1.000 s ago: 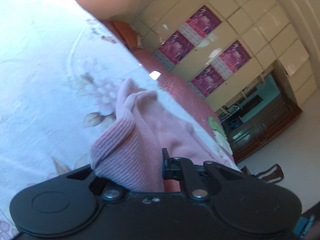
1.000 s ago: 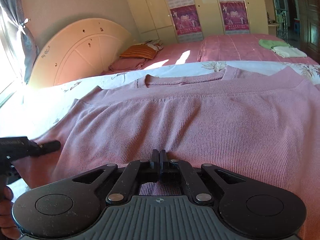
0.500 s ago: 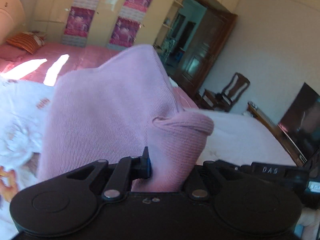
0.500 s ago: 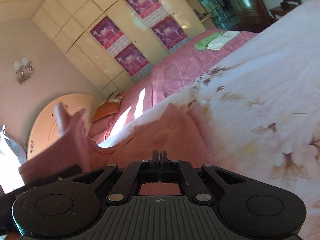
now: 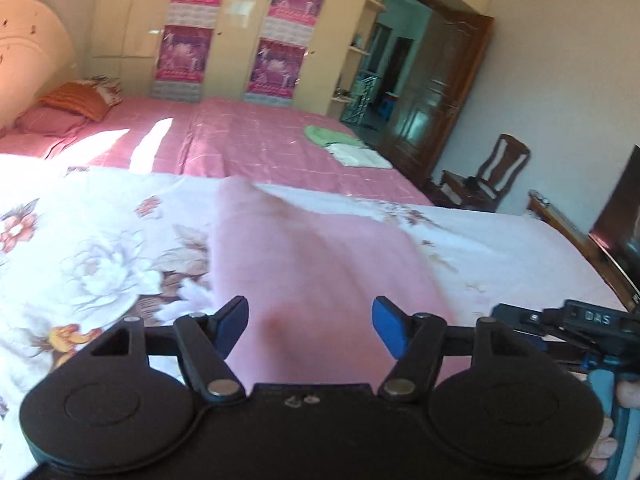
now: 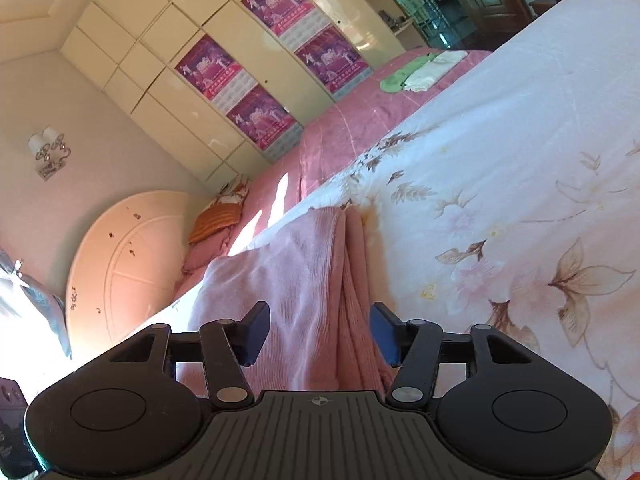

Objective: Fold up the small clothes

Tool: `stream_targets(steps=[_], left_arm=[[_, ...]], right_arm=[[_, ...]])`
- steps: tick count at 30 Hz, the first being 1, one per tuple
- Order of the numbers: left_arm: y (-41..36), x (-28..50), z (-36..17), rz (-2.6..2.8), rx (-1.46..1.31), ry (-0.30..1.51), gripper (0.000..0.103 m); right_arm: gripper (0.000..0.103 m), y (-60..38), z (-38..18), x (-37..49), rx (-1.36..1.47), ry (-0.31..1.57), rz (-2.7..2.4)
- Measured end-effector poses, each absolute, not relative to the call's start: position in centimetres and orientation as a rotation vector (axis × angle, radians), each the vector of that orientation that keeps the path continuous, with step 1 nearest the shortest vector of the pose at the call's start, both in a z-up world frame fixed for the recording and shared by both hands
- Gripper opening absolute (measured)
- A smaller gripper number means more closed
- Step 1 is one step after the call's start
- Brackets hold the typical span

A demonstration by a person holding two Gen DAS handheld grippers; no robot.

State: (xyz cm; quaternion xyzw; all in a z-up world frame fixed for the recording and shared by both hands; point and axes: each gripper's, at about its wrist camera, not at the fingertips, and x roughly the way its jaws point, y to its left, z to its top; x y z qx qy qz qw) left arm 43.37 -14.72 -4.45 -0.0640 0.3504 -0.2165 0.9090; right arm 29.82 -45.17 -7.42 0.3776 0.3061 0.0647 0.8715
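Left wrist view: the left gripper has its jaws apart, just opened, nothing pinched between the blue pads. The pink sweater lies below and ahead on the floral bedspread, folded into a long strip running away from the camera. Likely the fold was just laid down, so the cloth is released to settle flat. Motion blur softens its surface. The right gripper shows at the right edge, a hand on its handle.

Right wrist view: the right gripper also has its jaws standing apart, just opened, with the sweater under the gap, not clamped. Fine ribbed knit, soft, doubled; stacked layer edges show along its right side. The bedspread is smooth printed cotton.
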Motion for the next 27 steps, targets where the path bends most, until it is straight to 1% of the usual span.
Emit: stream_targets(steps=[2,4,6,7,8,9,11,13,16,19,20,22,25,27], left_arm=[[-13.6,44.3,-5.3,-0.412,-0.116,0.755,0.066],[-12.9,44.8,-6.0,-0.396,-0.107,0.784,0.07],[-12.4,44.8,-6.6,-0.395,-0.114,0.806,0.071],[-12.0,44.8,-6.8,-0.394,-0.111,0.811,0.072],[-12.0,44.7,-6.7,-0.393,-0.115,0.805,0.071],[-11.8,44.5,-6.5,-0.393,-0.121,0.794,0.071],[-11.4,44.5,-6.2,-0.401,-0.143,0.763,0.07],[-11.0,44.9,-6.4,-0.398,-0.169,0.759,0.069],[-10.6,45.5,-6.6,-0.406,-0.195,0.776,0.067],[-11.3,46.0,-6.8,-0.44,-0.188,0.801,0.067],[-11.9,46.3,-7.2,-0.436,-0.151,0.824,0.07],[-12.9,47.0,-8.3,-0.441,-0.132,0.877,0.07],[-13.3,47.6,-9.3,-0.42,-0.147,0.882,0.079],[-12.8,47.6,-8.6,-0.432,-0.165,0.876,0.074]], right_arm=[[0.056,-44.1,-7.9,30.5,0.767,0.682,0.151],[0.056,-43.0,-8.1,31.2,0.715,0.714,0.146],[0.056,-42.1,-8.5,32.1,0.675,0.732,0.148],[0.051,-41.7,-8.6,32.5,0.651,0.745,0.151],[0.043,-41.1,-8.8,32.9,0.608,0.762,0.144],[0.04,-40.6,-8.9,33.3,0.557,0.777,0.128],[0.018,-39.8,-9.3,33.7,0.465,0.791,0.114],[0.012,-39.5,-9.3,34.0,0.409,0.791,0.131],[0.009,-39.6,-8.3,33.7,0.338,0.764,0.145],[0.008,-41.0,-7.0,32.8,0.366,0.708,0.15],[0.008,-41.3,-7.1,32.8,0.369,0.708,0.151],[0.008,-41.6,-8.6,33.6,0.358,0.764,0.126],[0.008,-42.6,-10.2,33.9,0.443,0.798,0.115],[0.009,-42.6,-9.2,33.7,0.422,0.789,0.118]])
